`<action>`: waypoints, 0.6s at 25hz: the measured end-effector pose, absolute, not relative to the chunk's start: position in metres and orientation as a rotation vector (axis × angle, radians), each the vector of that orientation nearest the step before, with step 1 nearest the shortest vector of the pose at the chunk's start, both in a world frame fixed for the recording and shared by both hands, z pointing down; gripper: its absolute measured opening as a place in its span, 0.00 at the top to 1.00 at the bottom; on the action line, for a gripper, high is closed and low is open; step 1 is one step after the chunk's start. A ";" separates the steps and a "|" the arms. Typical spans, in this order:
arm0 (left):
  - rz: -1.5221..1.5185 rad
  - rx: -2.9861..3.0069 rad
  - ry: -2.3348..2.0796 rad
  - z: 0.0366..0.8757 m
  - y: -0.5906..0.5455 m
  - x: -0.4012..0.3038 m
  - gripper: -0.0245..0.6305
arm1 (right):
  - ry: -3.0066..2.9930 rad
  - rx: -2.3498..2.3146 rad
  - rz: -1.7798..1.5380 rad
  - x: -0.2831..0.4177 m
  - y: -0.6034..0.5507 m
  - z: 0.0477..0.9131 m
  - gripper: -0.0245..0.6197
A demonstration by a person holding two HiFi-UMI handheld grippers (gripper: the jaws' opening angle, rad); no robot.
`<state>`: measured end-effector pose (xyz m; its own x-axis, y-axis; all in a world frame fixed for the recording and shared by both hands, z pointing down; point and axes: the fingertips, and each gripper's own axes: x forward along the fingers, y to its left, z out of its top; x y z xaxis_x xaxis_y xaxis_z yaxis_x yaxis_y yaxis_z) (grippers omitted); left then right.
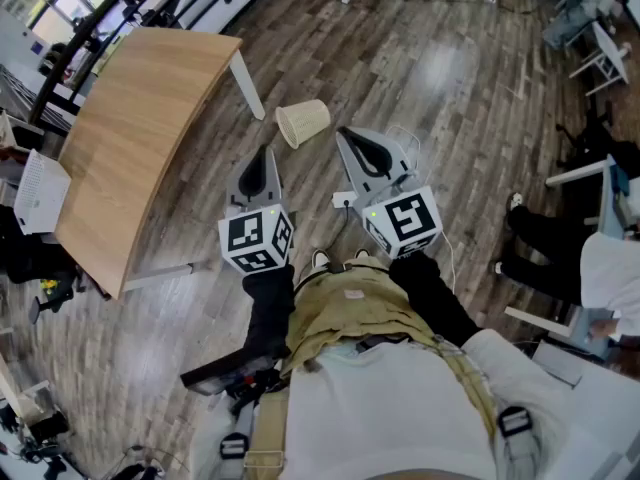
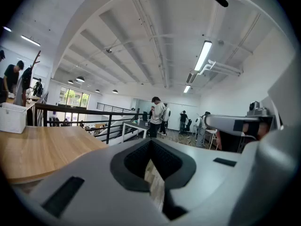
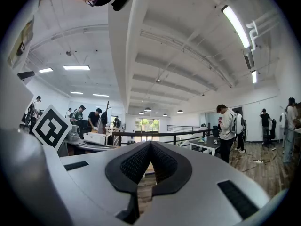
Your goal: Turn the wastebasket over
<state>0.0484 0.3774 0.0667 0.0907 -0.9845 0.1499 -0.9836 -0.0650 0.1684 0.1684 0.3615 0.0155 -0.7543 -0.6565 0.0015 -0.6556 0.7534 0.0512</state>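
Observation:
A beige mesh wastebasket lies on its side on the wooden floor, its open mouth facing left. My left gripper hovers just below and left of it, jaws closed tip to tip with nothing held. My right gripper is just right of the basket, also shut and empty. Neither touches the basket. Both gripper views look out level across the room, and the basket does not show in them. The left gripper and right gripper each show dark pads meeting at the tip.
A curved wooden table stands to the left, its white leg close to the basket. A white crate sits on the table's edge. A seated person is at the right. Several people stand farther off.

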 end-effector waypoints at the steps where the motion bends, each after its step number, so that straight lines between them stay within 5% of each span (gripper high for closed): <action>1: -0.006 2.142 -1.975 0.067 0.377 0.048 0.96 | -2.921 1.098 -0.069 0.168 0.362 0.017 0.93; 15: -0.001 2.145 -1.947 0.077 0.380 0.032 0.96 | -2.887 1.148 -0.043 0.159 0.362 0.029 0.93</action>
<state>0.0321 0.3800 0.0774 0.1103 -0.9805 0.1624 -0.9804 -0.0805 0.1798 0.1587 0.3619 0.0294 -0.7265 -0.6868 0.0222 -0.6858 0.7268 0.0384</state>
